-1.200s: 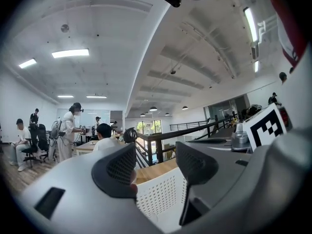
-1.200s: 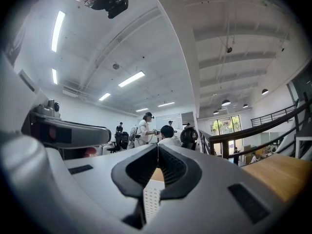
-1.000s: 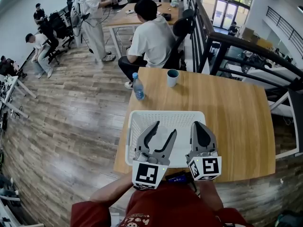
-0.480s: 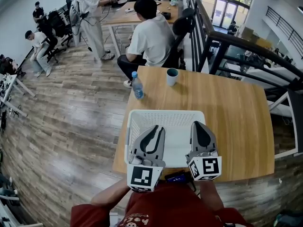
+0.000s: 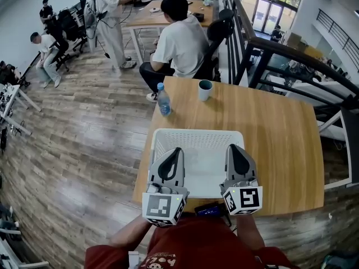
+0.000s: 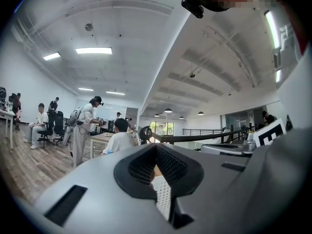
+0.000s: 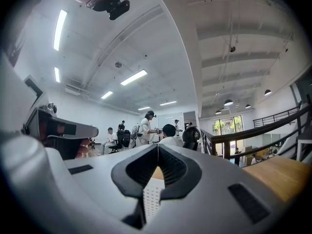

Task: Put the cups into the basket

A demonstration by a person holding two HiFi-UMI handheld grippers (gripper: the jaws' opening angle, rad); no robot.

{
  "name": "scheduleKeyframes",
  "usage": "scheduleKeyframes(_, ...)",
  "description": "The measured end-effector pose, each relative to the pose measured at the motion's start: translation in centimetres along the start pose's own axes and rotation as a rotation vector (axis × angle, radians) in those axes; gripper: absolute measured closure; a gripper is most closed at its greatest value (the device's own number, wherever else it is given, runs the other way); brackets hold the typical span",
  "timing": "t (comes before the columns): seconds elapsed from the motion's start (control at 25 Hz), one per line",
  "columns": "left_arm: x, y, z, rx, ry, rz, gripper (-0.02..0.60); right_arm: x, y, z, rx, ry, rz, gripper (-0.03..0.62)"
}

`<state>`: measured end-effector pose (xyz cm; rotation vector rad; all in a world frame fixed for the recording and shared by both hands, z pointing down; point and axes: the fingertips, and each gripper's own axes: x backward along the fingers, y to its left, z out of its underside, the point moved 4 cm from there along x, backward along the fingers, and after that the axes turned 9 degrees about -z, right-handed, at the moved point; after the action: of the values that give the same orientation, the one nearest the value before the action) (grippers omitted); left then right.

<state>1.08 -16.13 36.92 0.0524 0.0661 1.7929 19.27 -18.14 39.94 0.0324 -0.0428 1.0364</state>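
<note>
A dark teal cup (image 5: 205, 89) stands upright near the far edge of the wooden table (image 5: 280, 144). A white slatted basket (image 5: 196, 133) sits at the near side, and no cup shows in the part I can see. My left gripper (image 5: 175, 150) hangs over the basket's near left part. Its jaws have just been closing and now meet with nothing between them. My right gripper (image 5: 234, 147) is over the basket's near right corner, shut and empty. In the left gripper view the left gripper (image 6: 157, 146) has its jaws together, and basket mesh (image 6: 163, 199) shows below.
A blue water bottle (image 5: 163, 101) stands at the table's far left, left of the cup. A seated person (image 5: 179, 43) is just beyond the far edge. A black railing (image 5: 291, 55) runs along the back right. Wooden floor lies to the left.
The left gripper's jaws went from wide open to shut, with nothing taken between them, and the gripper drifted a little left and nearer to me. The right gripper stayed still.
</note>
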Motion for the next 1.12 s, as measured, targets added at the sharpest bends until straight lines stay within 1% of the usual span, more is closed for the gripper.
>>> scheduleKeyframes(0.16, 0.2, 0.6, 0.4, 0.000, 0.004, -0.022, 0.574, -0.2, 0.5, -0.4, 0.002, -0.005, -0.011, 0.583)
scheduleKeyframes(0.4, 0.5, 1.3, 1.0, -0.026, -0.043, -0.062, 0.574, -0.3, 0.8, -0.2, 0.011, -0.009, -0.029, 0.584)
scheduleKeyframes(0.52, 0.7, 1.6, 1.0, -0.037, -0.049, -0.094, 0.574, -0.2, 0.8, -0.2, 0.009, -0.008, -0.028, 0.584)
scheduleKeyframes(0.64, 0.6, 1.7, 1.3, -0.031, -0.057, -0.096, 0.574, -0.3, 0.9, -0.2, 0.008, -0.010, -0.029, 0.583)
scheduleKeyframes(0.76, 0.5, 2.1, 1.3, -0.016, -0.047, -0.115, 0.574, -0.3, 0.8, -0.3, 0.012, -0.011, -0.032, 0.584)
scheduleKeyframes(0.92, 0.5, 2.3, 1.6, 0.004, -0.052, -0.109, 0.574, -0.2, 0.7, -0.2, 0.006, -0.011, -0.023, 0.583)
scheduleKeyframes(1.12, 0.6, 2.6, 1.5, 0.005, -0.048, -0.116, 0.574, -0.3, 0.9, -0.4, 0.016, -0.009, -0.027, 0.584)
